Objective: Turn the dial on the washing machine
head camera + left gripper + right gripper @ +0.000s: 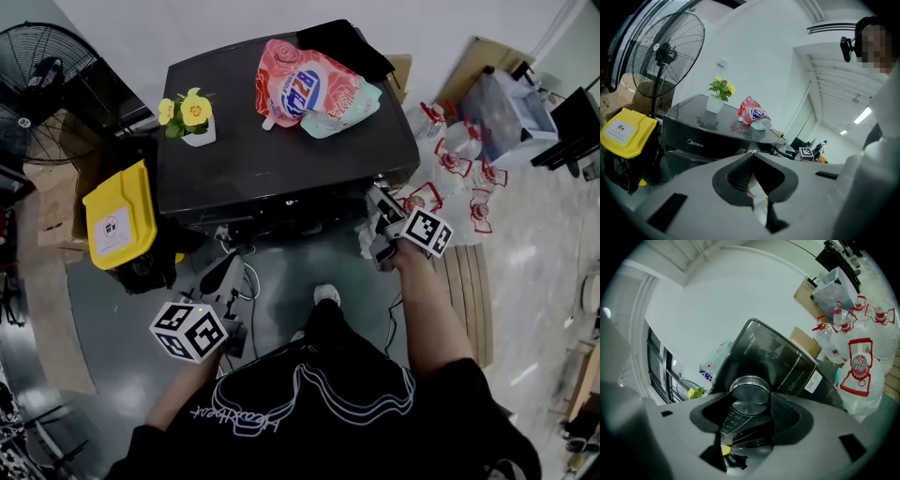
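The black washing machine [281, 159] carries a pink detergent bag [309, 91] and a potted yellow flower [190, 114] on its lid. At its front right corner my right gripper [379, 199] reaches the control panel. In the right gripper view the round silver dial [749, 394] sits between the dark pads [785, 411], which press on its rim; my right gripper [750, 403] is shut on it and rolled to one side. My left gripper [223, 274] hangs low in front of the machine, away from it. Its jaws [752, 157] meet at the tips with nothing between them.
A standing fan [42, 94] and a yellow-lidded bin [117, 217] stand left of the machine. Packs of bottled water [459, 159] lie to its right, beside wooden slats [467, 291]. Cables [248, 281] trail on the floor by the person's foot [325, 294].
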Demonstrator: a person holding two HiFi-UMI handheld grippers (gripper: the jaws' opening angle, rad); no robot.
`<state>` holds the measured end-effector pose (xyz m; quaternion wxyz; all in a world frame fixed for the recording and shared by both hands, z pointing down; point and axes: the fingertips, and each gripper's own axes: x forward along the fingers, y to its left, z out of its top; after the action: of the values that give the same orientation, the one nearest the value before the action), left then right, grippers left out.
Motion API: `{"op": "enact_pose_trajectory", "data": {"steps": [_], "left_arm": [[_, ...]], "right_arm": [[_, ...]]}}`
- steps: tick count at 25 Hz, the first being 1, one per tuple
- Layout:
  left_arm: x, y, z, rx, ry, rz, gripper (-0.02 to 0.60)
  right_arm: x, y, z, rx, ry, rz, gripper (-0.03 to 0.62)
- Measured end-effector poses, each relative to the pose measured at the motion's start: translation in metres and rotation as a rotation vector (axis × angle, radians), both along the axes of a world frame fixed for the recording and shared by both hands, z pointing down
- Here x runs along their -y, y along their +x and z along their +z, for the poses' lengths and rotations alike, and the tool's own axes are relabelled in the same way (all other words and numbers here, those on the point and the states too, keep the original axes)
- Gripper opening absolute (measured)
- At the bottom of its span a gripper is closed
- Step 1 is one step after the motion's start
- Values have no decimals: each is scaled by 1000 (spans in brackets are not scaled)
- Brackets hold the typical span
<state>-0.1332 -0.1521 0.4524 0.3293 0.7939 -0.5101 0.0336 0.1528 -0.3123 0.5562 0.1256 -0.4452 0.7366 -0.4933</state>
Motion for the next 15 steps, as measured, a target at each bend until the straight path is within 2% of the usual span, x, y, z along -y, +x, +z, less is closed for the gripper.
{"op": "enact_pose_trajectory", "data": {"steps": [7,11,15], "left_arm": [[0,-1,0,3,2,-4,5],[2,-1,1,2,2,-5,5],[5,1,3,1,-2,-3,5]], "right_arm": [[-1,1,5,177,-79,33,287],[-2,1,9,357,-129,83,287],[-2,2,9,434,-133,120,288]]}}
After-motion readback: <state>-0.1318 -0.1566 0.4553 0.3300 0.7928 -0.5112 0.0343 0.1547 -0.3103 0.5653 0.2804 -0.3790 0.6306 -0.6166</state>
